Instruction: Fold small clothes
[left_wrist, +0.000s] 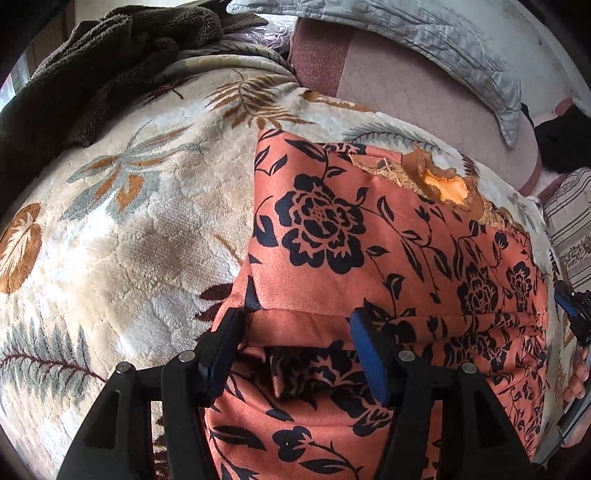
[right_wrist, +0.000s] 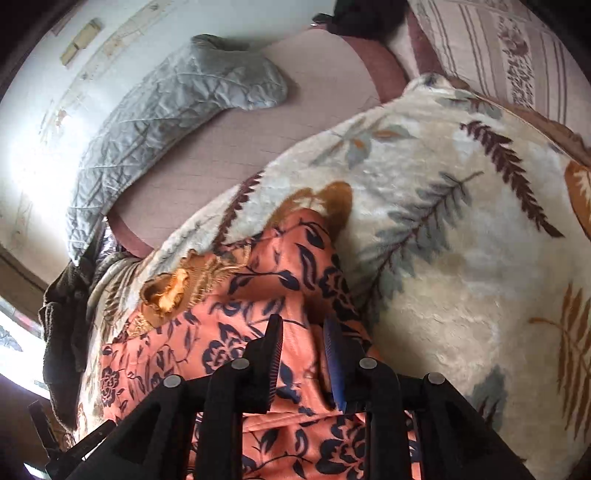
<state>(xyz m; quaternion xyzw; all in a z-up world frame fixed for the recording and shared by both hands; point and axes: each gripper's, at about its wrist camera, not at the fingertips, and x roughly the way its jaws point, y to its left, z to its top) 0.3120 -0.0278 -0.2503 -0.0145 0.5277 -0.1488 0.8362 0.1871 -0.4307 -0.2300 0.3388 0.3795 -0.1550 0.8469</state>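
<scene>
A salmon garment (left_wrist: 332, 229) (right_wrist: 258, 280) printed with dark blue flowers lies on a cream leaf-pattern blanket (left_wrist: 129, 240) (right_wrist: 461, 258). Its gold-trimmed neckline (left_wrist: 443, 184) (right_wrist: 170, 291) shows an orange lining. The near part is folded over, making a crease across the cloth. My left gripper (left_wrist: 295, 317) hangs open, jaws wide, over that crease near the garment's left edge. My right gripper (right_wrist: 303, 325) stands open by a narrow gap over the garment's right edge, with cloth showing between the fingers. It also shows at the right edge of the left wrist view (left_wrist: 570, 306), held by a hand (left_wrist: 578, 376).
A brown fleece (left_wrist: 92, 74) is heaped at the blanket's far left. Beyond the blanket lies a pink sheet (left_wrist: 406, 96) (right_wrist: 277, 122) with a grey quilted cover (left_wrist: 443, 48) (right_wrist: 166, 110) against the wall. A striped pillow (left_wrist: 569, 221) (right_wrist: 498, 48) sits at the right.
</scene>
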